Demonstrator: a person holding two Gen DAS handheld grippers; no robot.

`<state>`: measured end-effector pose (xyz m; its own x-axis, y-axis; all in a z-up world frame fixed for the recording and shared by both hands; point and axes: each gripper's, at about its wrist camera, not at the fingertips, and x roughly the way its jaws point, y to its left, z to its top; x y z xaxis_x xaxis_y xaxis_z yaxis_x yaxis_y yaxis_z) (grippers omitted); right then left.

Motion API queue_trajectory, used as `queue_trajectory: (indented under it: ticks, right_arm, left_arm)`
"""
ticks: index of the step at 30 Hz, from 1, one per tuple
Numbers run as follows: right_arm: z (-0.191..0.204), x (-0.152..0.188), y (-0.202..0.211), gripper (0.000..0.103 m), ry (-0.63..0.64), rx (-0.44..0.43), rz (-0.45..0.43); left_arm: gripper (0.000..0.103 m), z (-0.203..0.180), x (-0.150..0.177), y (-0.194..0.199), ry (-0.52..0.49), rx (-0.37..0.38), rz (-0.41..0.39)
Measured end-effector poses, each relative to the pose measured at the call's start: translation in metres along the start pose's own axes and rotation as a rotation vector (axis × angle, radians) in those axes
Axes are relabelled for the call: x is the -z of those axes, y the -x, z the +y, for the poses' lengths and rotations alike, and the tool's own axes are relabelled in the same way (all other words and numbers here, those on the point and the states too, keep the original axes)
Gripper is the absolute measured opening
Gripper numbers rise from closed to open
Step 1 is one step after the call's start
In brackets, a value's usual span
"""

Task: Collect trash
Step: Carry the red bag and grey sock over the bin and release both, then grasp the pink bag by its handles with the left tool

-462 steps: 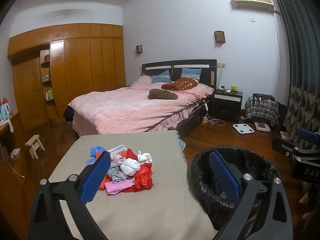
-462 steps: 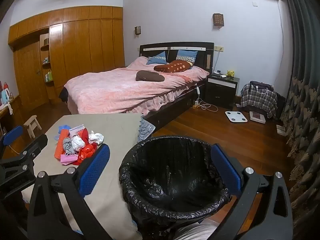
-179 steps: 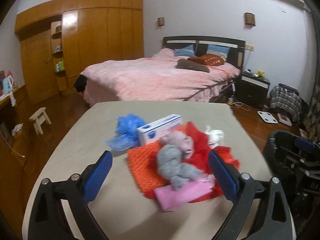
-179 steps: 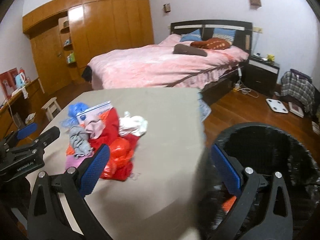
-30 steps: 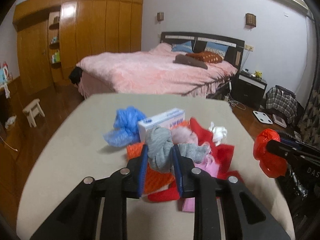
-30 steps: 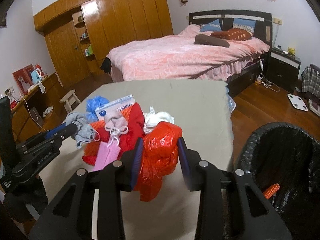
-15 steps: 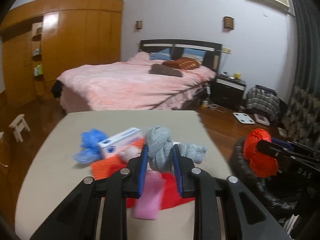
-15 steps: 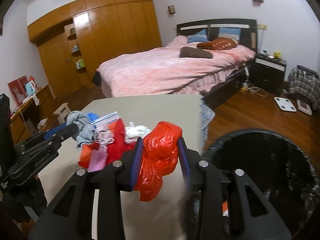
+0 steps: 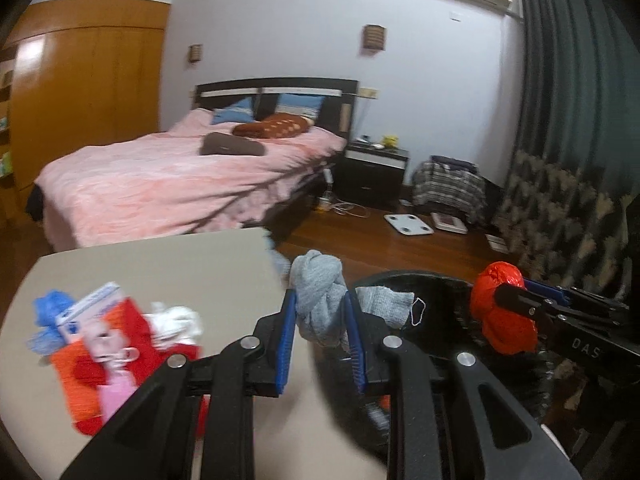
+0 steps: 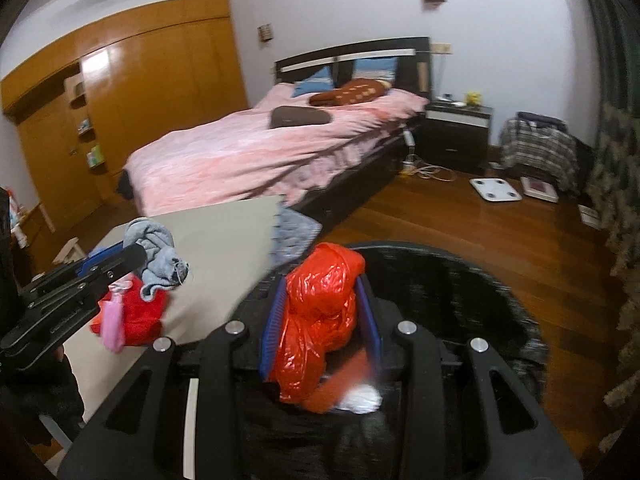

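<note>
1. Left wrist view: the left gripper (image 9: 320, 322) at bottom middle is squeezed tight on a gray rag (image 9: 318, 300). The black trash bin (image 9: 440, 280) sits at lower right, more trash (image 9: 116, 344) on the table (image 9: 180, 264) at lower left. I think this is the carrying step.

2. Right wrist view: the right gripper (image 10: 320, 318) pinches a red plastic bag (image 10: 320, 320) over the bin (image 10: 460, 280), low in the middle. Next it should let go.

My left gripper (image 9: 320, 332) is black, with ribbed blue pads (image 9: 286, 344) and round silver screws; my right gripper (image 10: 320, 320) matches; its side reads "DAS" in pale letters.
</note>
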<state>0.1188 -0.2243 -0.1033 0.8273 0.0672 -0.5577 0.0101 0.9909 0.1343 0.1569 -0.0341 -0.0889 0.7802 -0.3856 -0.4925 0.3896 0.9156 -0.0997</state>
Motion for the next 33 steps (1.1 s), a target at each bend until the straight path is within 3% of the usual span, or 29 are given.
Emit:
queue_trajectory:
  ticks: [7,8,9,12,14,17,21,33]
  right_arm:
    - [-0.045,0.01,0.008,0.039,-0.046,0.089,-0.011]
    - [-0.051,0.012,0.009,0.044,-0.053,0.101,-0.012]
    - [-0.055,0.014,0.01,0.056,-0.059,0.109,-0.013]
    - [-0.067,0.017,0.015,0.068,-0.084,0.133,-0.03]
    - [-0.07,0.019,0.017,0.078,-0.094,0.147,-0.038]
    - [-0.069,0.02,0.02,0.092,-0.104,0.159,-0.063]
    - [-0.059,0.018,0.017,0.096,-0.107,0.14,-0.066]
    - [0.048,0.011,-0.018,0.096,0.006,-0.055,-0.034]
  left_arm:
    - [0.025,-0.046,0.002,-0.029,-0.027,0.102,0.038]
    - [0.027,-0.05,0.003,-0.033,-0.032,0.118,0.045]
    - [0.028,-0.055,0.003,-0.036,-0.038,0.138,0.054]
    - [0.046,-0.064,0.006,-0.041,-0.051,0.163,0.062]
    - [0.051,-0.065,0.007,-0.04,-0.053,0.158,0.06]
    - [0.059,-0.057,0.01,-0.034,-0.055,0.121,0.054]
    - [0.079,-0.031,0.011,-0.017,-0.046,0.024,0.02]
    - [0.084,0.086,0.036,0.039,0.02,-0.286,0.008]
